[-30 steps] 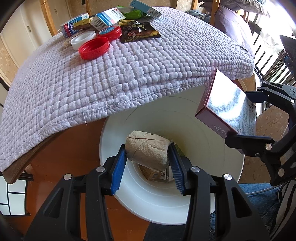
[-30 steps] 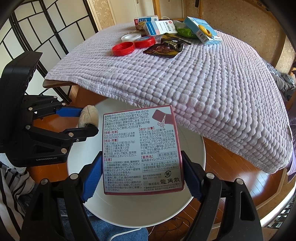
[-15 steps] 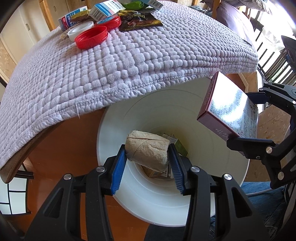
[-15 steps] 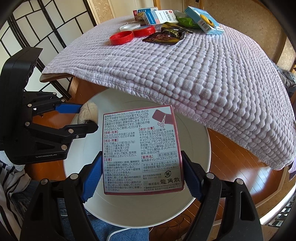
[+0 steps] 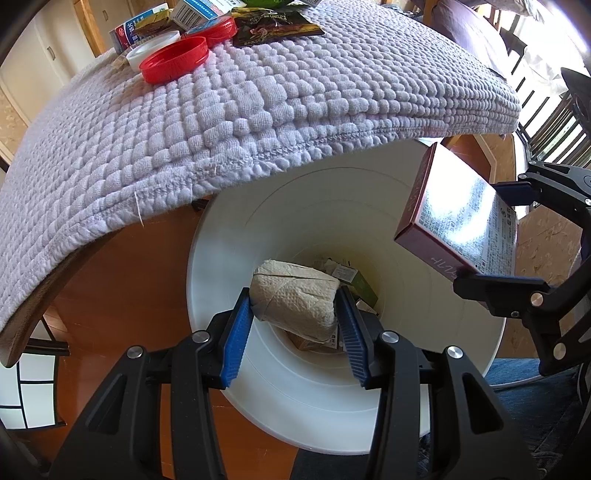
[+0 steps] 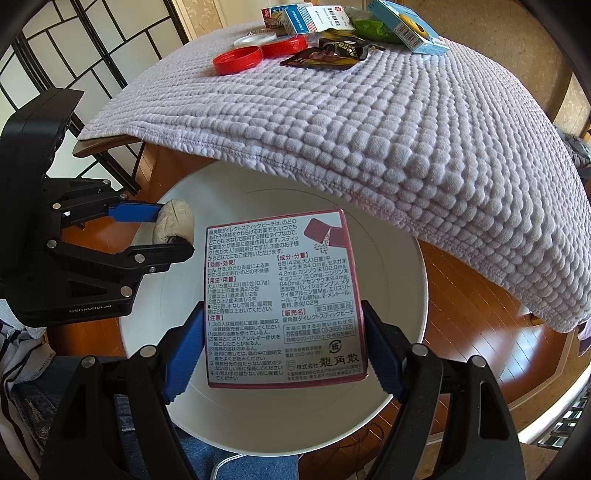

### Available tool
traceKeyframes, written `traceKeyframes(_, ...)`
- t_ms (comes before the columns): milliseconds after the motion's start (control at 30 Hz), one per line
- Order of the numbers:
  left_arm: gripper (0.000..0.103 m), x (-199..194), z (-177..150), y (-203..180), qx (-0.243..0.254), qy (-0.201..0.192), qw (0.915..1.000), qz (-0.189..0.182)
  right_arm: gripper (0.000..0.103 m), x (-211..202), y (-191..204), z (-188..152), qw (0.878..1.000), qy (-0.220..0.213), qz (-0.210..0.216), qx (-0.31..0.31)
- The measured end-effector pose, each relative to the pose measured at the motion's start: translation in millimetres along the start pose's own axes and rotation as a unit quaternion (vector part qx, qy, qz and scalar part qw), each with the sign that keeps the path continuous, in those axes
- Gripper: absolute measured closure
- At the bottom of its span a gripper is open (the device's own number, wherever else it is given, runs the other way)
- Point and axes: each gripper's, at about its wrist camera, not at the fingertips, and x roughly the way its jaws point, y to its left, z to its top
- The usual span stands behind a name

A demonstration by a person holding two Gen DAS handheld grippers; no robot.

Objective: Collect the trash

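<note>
Left tongs clamped on a crumpled paper wad, held over the mouth of the white bin. Right tongs clenched on a printed medicine box, gripped by its 2 side edges, also over the bin, toward its right side. Both pointing steeply down. Bin on the wood floor, far rim tucked under the overhang of the quilted cover on the table. Some trash already at the bottom.

Risks from here:
- Box wide and flat, held edge-on; if let go while tilted, could catch the rim and tip out onto the floor, esp. on the right where it sits close to the wall.
- 2 tongs close together over 1 opening; possible knock btwn them, or box bumping the wad on the way down.
- Wad soft and squashed; may cling to a blue pad after release, not drop clean.
- Far rim hidden by the cover hem; lifting out carelessly could snag the cloth and drag it.
- More left on the far table: red lid, white lid, dark sachet, small cartons. Cloth tug could send these sliding.
</note>
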Motion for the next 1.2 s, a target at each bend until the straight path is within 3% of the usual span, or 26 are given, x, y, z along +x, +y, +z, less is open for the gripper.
traceKeyframes(600,0.055,13.8,0.7,-2.3,0.011,0.008,0.9999,0.002,0.025,11.5,-13.7,-4.1,1.0,0.002,0.007,0.015)
traceKeyframes(733,0.04,13.0,-0.8,-2.9,0.013,0.007,0.9999,0.002,0.025,8.6,-16.3,-0.3,1.0,0.0,0.004,0.017)
traceKeyframes(1200,0.04,-0.5,2.7,0.9,0.013,-0.005,0.9999,0.003,0.025,-0.3,-15.5,23.8,1.0,-0.006,-0.002,0.009)
